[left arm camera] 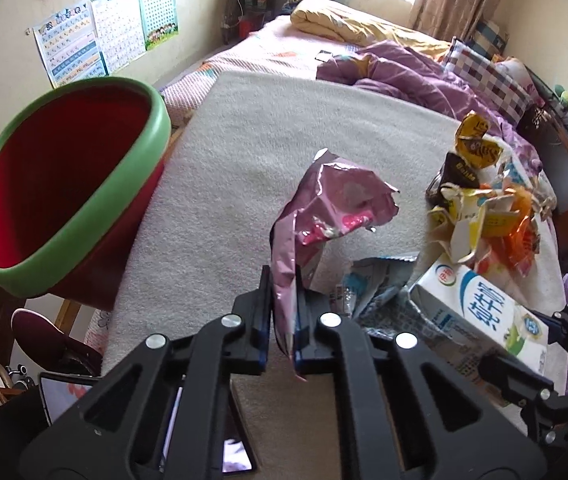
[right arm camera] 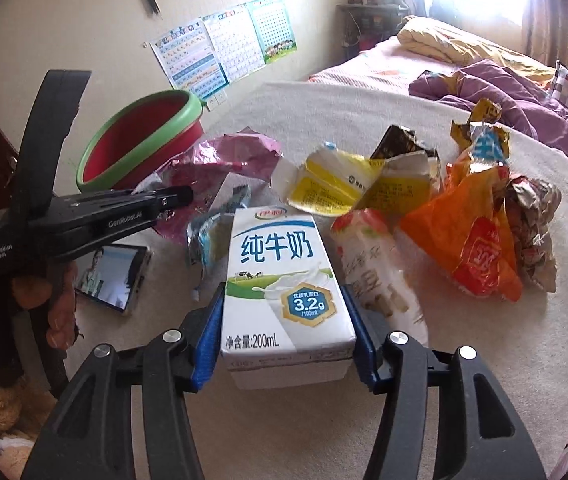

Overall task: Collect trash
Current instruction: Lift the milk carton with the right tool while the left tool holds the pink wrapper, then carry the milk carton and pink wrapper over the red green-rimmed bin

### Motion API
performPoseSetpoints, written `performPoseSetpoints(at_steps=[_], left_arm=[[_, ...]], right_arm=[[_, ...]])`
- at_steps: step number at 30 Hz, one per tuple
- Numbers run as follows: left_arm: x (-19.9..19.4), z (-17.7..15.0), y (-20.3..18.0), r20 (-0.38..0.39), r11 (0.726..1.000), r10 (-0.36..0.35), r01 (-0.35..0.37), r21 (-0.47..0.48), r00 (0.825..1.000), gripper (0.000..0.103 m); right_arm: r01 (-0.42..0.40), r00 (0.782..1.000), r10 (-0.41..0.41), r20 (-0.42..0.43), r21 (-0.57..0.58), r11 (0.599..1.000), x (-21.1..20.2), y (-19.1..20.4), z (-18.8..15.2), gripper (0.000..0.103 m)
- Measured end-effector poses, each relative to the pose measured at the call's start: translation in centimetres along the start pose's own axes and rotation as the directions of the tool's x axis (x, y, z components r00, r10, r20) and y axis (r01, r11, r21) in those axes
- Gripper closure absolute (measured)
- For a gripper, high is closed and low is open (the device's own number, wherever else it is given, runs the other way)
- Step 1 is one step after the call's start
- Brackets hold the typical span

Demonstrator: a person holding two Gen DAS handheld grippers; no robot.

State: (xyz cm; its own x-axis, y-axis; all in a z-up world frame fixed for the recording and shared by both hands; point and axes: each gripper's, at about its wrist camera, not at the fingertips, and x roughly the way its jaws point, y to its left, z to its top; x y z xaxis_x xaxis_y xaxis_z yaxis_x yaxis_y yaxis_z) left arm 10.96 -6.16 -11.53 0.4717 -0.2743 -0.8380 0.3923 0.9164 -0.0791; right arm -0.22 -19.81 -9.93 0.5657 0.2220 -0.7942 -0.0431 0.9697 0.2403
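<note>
My left gripper (left arm camera: 284, 288) is shut on the lower edge of a crumpled pink foil wrapper (left arm camera: 332, 200), which stands up from the jaws over the pale mat. Seen from the right wrist, the left gripper (right arm camera: 179, 196) and pink wrapper (right arm camera: 227, 160) sit just in front of the red bin with a green rim (right arm camera: 143, 136). That bin (left arm camera: 131, 184) is tilted at the left edge of the bed. My right gripper (right arm camera: 284, 312) has its blue pads pressed on both sides of a white milk carton (right arm camera: 279, 276). The milk carton (left arm camera: 480, 312) also shows at lower right.
A heap of litter lies on the mat: a torn yellow carton (right arm camera: 324, 184), an orange bag (right arm camera: 472, 240), a white wrapper (right arm camera: 380, 272) and a blue wrapper (right arm camera: 207, 236). A phone (right arm camera: 115, 276) lies at the left. A purple duvet (right arm camera: 504, 84) is behind.
</note>
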Motion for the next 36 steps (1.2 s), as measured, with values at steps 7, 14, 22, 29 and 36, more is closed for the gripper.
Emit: performPoseSetpoints(at_steps=[7, 14, 22, 29, 36], left_arm=[[-2.2, 0.6, 1.2, 0.062, 0.999, -0.005, 0.008, -0.049, 0.998, 0.096], [-4.6, 1.3, 3.0, 0.124, 0.995, 0.000, 0.012, -0.095, 0.992, 0.096], [-6.3, 1.1, 6.1, 0.158, 0.989, 0.048, -0.025, -0.143, 0.986, 0.096], [-7.5, 1.1, 9.9, 0.185, 0.973, 0.144, -0.105, -0.204, 0.972, 0.096], [-8.0, 1.1, 13.2, 0.176, 0.955, 0.224, -0.180, -0.235, 0.959, 0.096]], right_arm=[[0.004, 0.997, -0.004, 0.081, 0.001, 1.000, -2.0, 0.3, 1.4, 0.052], [0.007, 0.989, -0.005, 0.150, -0.011, 1.000, -3.7, 0.8, 2.3, 0.052], [-0.011, 0.979, 0.018, 0.201, -0.034, 0.999, -4.3, 2.4, 3.9, 0.052], [-0.074, 0.973, 0.081, 0.214, -0.040, 0.996, -2.8, 4.7, 5.6, 0.052], [-0.156, 0.959, 0.177, 0.222, -0.110, 0.982, -1.2, 7.8, 8.5, 0.052]])
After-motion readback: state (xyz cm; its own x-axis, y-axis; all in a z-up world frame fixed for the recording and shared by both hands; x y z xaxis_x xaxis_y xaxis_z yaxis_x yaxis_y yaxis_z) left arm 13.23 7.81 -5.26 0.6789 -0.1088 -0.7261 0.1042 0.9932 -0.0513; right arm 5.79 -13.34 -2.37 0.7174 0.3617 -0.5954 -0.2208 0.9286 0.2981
